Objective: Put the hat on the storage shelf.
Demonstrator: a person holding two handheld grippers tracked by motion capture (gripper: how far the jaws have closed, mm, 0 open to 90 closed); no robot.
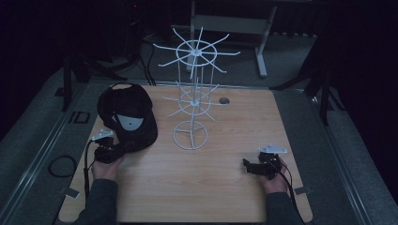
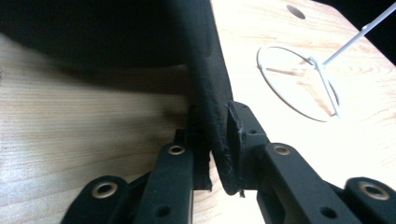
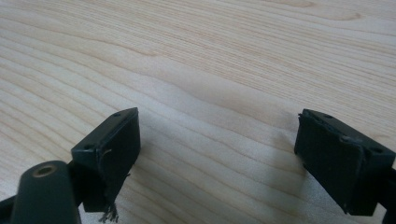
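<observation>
Gripping: left hand-held gripper (image 2: 219, 154) pinched on the black cap's (image 1: 127, 117) brim, probably so it lifts clean onto the white rack (image 1: 191, 93) just right of it.
Idle: right hand-held gripper (image 3: 217, 158) wide open, over bare counter (image 3: 196, 56).

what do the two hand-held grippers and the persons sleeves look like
Both are black. The left hand-held gripper and right hand-held gripper each carry a grey three-cornered plate on top and trail a black cable. Their jaws are flat black linkage arms with brass-coloured rivets, ending in blocky pads with frayed edges. The sleeves are dark grey.
</observation>
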